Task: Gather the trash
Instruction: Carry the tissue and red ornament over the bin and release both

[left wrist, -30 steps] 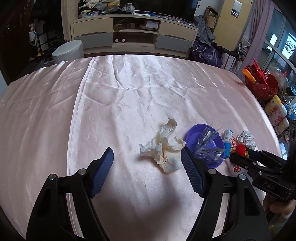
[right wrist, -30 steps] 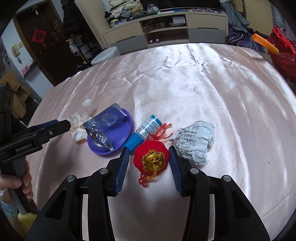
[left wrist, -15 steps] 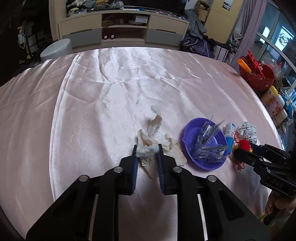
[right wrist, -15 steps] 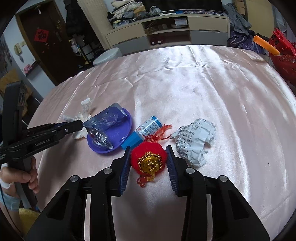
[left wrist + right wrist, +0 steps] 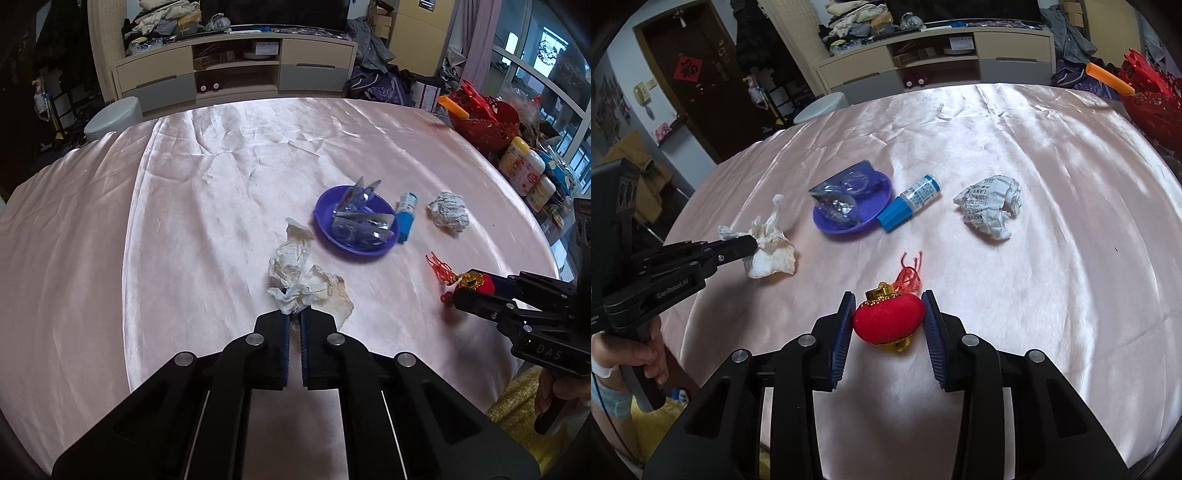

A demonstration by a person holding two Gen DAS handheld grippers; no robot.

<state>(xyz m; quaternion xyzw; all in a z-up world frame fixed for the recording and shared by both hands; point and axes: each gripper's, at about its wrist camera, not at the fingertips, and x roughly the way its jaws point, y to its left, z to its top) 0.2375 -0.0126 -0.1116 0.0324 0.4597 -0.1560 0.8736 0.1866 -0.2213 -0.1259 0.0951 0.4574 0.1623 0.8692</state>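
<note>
Glossy satin tablecloth (image 5: 207,206), crumpled paper tissue (image 5: 295,273), shiny plastic plate (image 5: 875,210), matt fuzzy red lantern (image 5: 888,321).

Daylight from window side | glare on satin cloth (image 5: 229,192) (sheen) | fisheye-bent edges — dark corners

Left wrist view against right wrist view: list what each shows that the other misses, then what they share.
Only the left wrist view: yellow-capped bottles off the table's right side. Only the right wrist view: a dark door with a red sign, and the person's left hand on the handle. Both: the left gripper shut on the crumpled tissue, the right gripper holding the red lantern ornament, the purple dish and the paper ball.
</note>
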